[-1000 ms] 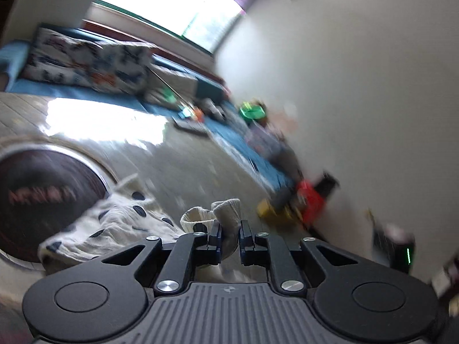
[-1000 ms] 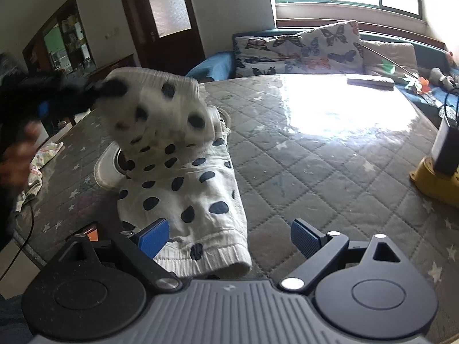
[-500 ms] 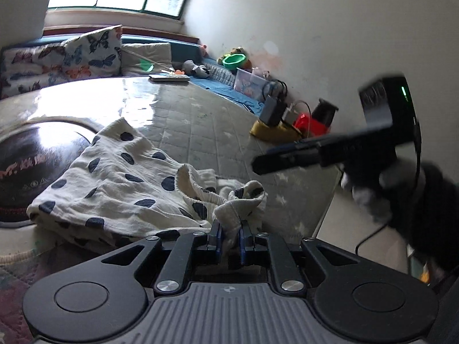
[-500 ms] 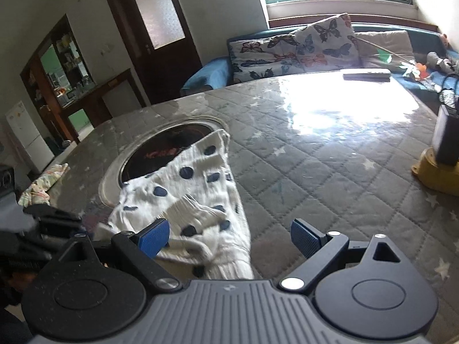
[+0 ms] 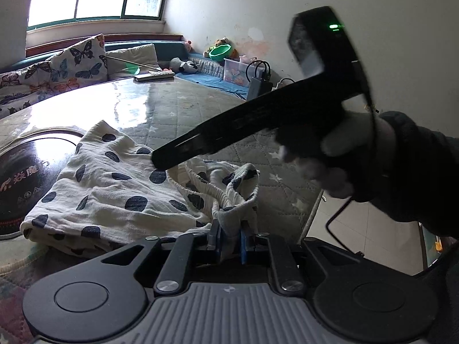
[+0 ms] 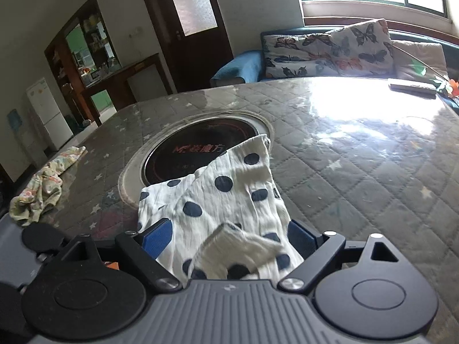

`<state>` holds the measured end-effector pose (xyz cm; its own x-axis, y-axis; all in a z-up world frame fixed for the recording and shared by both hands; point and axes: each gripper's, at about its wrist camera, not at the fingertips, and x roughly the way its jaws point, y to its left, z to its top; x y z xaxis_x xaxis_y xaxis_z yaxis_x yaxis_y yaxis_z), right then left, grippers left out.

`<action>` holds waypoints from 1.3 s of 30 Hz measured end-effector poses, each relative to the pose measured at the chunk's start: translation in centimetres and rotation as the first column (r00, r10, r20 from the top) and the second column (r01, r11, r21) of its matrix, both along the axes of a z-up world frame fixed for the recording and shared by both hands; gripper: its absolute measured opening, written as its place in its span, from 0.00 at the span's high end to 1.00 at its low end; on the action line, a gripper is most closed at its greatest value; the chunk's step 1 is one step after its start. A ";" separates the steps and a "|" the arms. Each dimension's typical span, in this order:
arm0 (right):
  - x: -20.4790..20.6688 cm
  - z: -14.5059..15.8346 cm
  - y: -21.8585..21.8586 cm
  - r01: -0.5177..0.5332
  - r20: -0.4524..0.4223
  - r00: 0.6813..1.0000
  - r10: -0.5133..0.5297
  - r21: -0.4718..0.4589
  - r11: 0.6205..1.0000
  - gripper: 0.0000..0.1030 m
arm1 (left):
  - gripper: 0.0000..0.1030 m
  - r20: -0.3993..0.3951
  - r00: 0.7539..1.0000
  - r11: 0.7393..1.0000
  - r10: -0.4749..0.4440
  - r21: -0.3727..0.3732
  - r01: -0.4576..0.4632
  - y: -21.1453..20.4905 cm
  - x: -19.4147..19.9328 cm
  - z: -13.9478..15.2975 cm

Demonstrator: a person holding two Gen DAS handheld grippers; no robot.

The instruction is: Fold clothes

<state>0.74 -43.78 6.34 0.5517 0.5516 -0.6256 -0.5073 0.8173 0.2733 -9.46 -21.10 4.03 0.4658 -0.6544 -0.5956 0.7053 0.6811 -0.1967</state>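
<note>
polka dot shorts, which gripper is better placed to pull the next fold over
Left. The left gripper is shut on the shorts' waistband, while the right gripper is open around the cloth.

— Left gripper: finish?
— Black linkage arms, silver screw heads, blue pads, ribbed grey housing at the bottom of the frame.
— Right gripper?
— Same build. At the upper right of the left view, its black body carries a green light.
— The hand?
— Pale glove, dark sleeve, thin black cable beneath.
</note>
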 end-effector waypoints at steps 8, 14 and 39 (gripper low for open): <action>0.3 -0.9 -0.8 0.087 -0.005 0.996 -0.088 -0.106 0.991 0.13 | 0.86 -0.012 1.000 1.000 -0.002 -0.011 0.002 0.5 0.2 -0.2; -2.2 -0.1 -3.3 0.115 0.006 0.993 -0.116 -0.155 0.981 0.12 | 0.86 -0.023 1.000 1.000 -0.014 -0.009 0.014 0.7 0.0 -0.4; -6.1 0.4 0.5 -0.178 0.130 0.958 0.256 -0.431 0.885 0.21 | 0.85 -0.027 1.000 1.000 -0.009 -0.014 0.009 0.8 0.1 0.7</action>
<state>-5.37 -43.28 6.77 0.5714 0.3852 -0.7247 -0.6926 0.7000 -0.1740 -9.37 -20.34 4.77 0.4436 -0.6667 -0.5990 0.7058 0.6718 -0.2250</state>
